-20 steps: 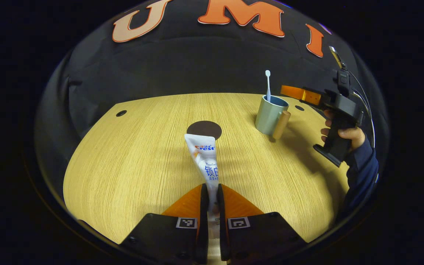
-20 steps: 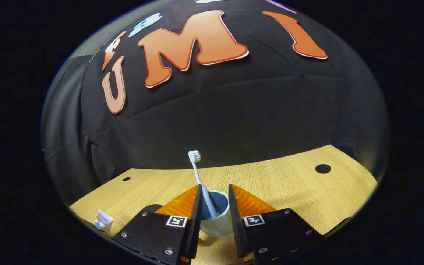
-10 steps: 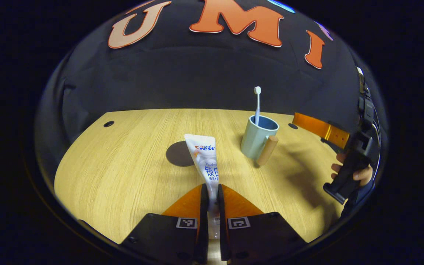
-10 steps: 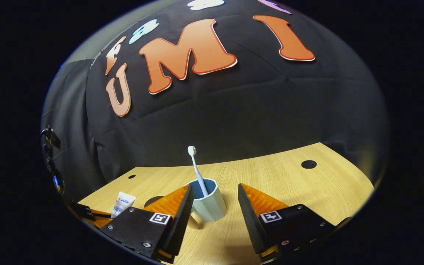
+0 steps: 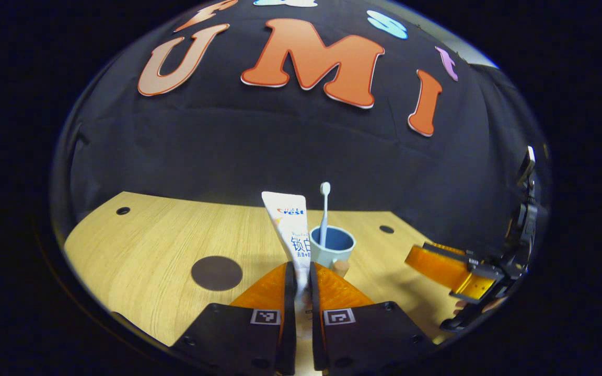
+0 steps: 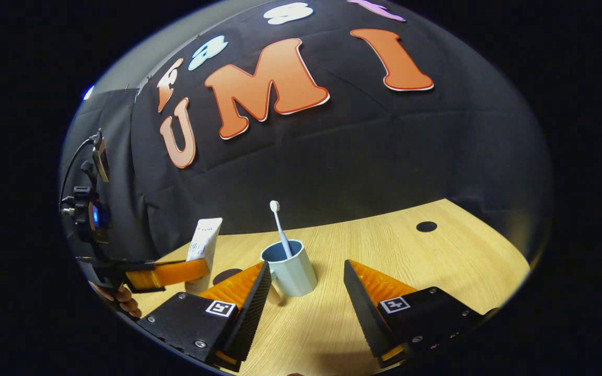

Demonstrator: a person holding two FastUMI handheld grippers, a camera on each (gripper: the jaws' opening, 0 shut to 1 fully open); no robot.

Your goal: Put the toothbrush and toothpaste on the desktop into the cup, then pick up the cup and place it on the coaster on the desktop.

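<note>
Gripping the toothpaste (image 5: 291, 230) upright, your left hand-held gripper (image 5: 301, 279) has the cup (image 5: 332, 248) at 1 o'clock; your right hand-held gripper (image 6: 305, 284) is released.

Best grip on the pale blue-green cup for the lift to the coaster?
Judging by pose, take the pale blue-green cup across its body below the rim, from the open right gripper side. It stands upright; the white toothbrush juts above the rim, and the wooden handle sits at the near-left.
</note>
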